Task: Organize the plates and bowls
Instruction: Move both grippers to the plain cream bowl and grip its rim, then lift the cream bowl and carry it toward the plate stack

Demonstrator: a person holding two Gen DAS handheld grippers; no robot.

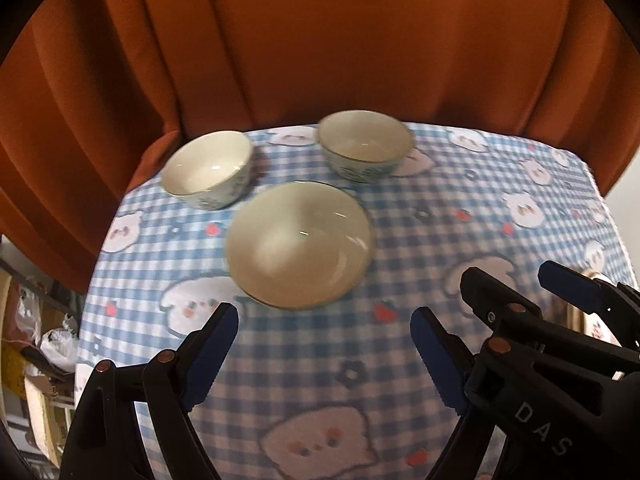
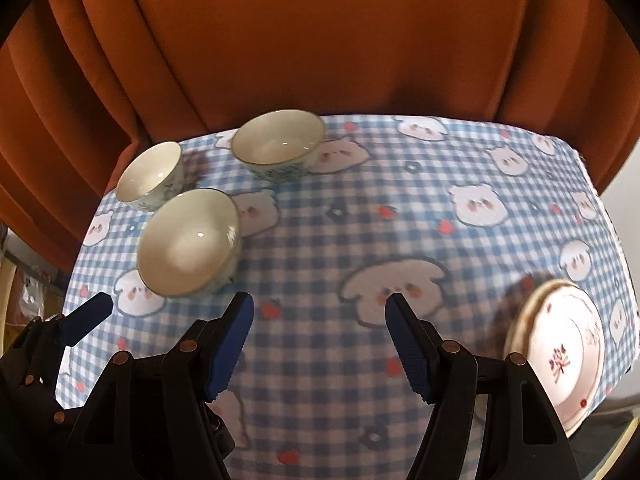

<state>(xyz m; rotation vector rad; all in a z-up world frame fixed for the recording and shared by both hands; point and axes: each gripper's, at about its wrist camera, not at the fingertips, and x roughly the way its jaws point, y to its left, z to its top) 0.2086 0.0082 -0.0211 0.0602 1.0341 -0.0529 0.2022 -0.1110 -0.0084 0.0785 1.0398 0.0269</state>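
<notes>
Nearest the cameras, both claws hang above a table spread with a blue-and-white checked cloth [image 2: 320, 240] printed with cartoon faces. From its own wrist view the left gripper [image 1: 324, 350] has its blue-padded jaws spread wide, with only bare cloth between them. The right gripper [image 2: 320, 344] likewise stands parted and empty — nothing touches its pads. The two sit side by side, each showing at the edge of the other's view.

Just beyond the right gripper's right finger, at the near right edge of the table, lies a white plate [image 2: 560, 356] with red markings on its face.

Farther out, on the left half of the table, sits a large bowl [image 1: 300, 244], cream inside, upright and well clear of both claws. Past it, near the far edge, stand two smaller bowls with blue patterned outsides — a left small bowl [image 1: 208, 170] and a right small bowl [image 1: 366, 146], apart from each other and from the large one.

Behind the table hangs a rust-orange curtain [image 1: 320, 40] in heavy folds.
</notes>
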